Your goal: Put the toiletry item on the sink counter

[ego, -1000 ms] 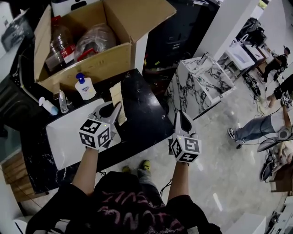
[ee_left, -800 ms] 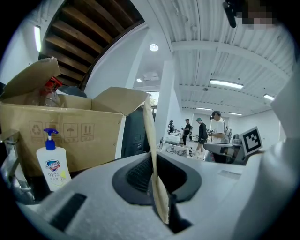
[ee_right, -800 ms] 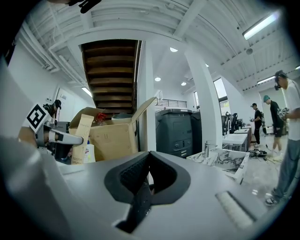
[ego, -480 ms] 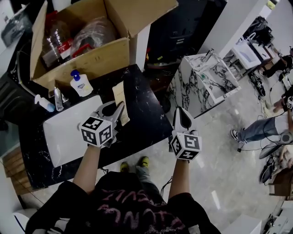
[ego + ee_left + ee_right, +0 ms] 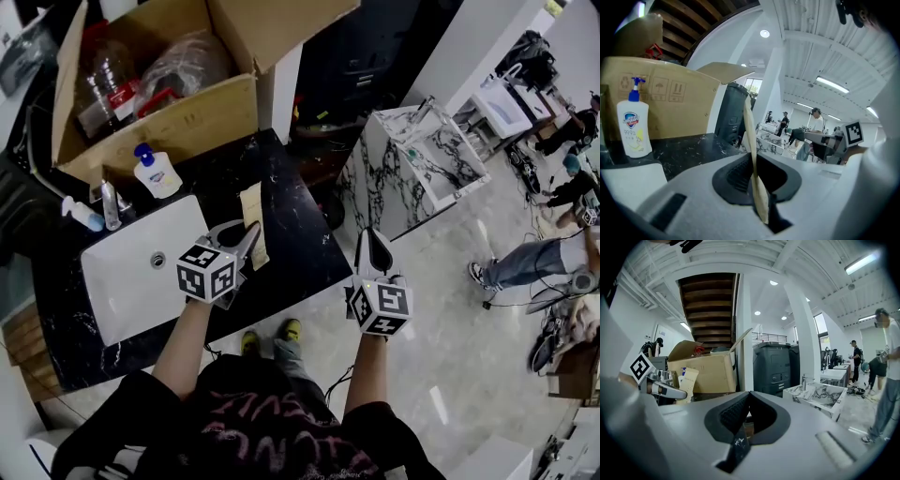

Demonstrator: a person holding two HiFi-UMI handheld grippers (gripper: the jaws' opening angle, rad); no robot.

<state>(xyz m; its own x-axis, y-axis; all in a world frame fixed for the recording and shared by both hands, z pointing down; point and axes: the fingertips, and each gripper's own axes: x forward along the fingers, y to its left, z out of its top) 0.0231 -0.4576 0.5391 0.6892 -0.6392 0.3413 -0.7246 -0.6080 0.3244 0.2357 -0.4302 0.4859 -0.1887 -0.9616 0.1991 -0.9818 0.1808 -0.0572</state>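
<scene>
A flat tan packet (image 5: pixel 251 217) is pinched upright in my left gripper (image 5: pixel 246 242), over the black sink counter (image 5: pixel 295 246) just right of the white basin (image 5: pixel 117 286). In the left gripper view the packet (image 5: pixel 751 140) stands edge-on between the pads, which press on it. My right gripper (image 5: pixel 373 246) hangs past the counter's front right corner, above the floor; its jaws are shut with nothing between them (image 5: pixel 746 401). From the right gripper view the packet (image 5: pixel 687 379) shows at the left, in front of the cardboard box (image 5: pixel 710 371).
An open cardboard box (image 5: pixel 159 89) of bottles and bags stands behind the counter. A blue-pump soap bottle (image 5: pixel 155 172), a faucet (image 5: pixel 110 202) and a small bottle (image 5: pixel 82 216) stand by the basin. A marble sink unit (image 5: pixel 412 169) stands right. People are at the far right.
My left gripper has sunk toward the counter with the packet still in it, and rolled a little. The right gripper has dropped slightly.
</scene>
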